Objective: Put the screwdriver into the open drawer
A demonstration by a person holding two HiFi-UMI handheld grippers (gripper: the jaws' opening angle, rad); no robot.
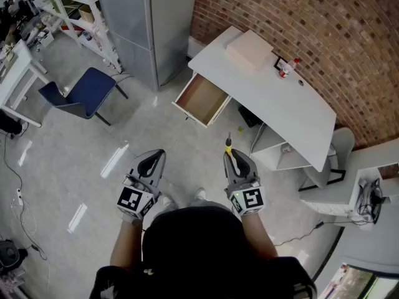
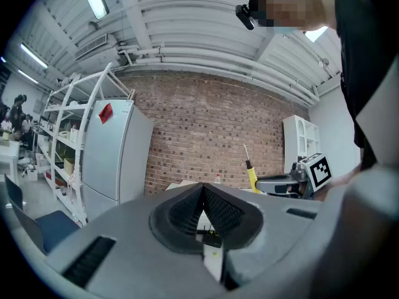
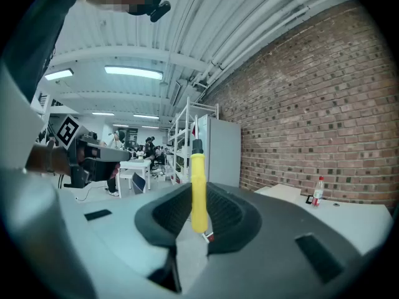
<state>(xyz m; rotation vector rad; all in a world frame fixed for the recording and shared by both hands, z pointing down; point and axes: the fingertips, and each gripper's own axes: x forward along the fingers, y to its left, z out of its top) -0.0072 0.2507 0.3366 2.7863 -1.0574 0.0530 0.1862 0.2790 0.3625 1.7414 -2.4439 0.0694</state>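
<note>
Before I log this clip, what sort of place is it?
Likely a lab or workshop-style office: a bare brick wall, a white desk with an open drawer, and white shelving racks.

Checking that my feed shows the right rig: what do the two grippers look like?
Both the left gripper and the right gripper have smooth grey shells with black ribbed fingers. Each carries a cube with black-and-white square markers. The person wears a dark top.
</note>
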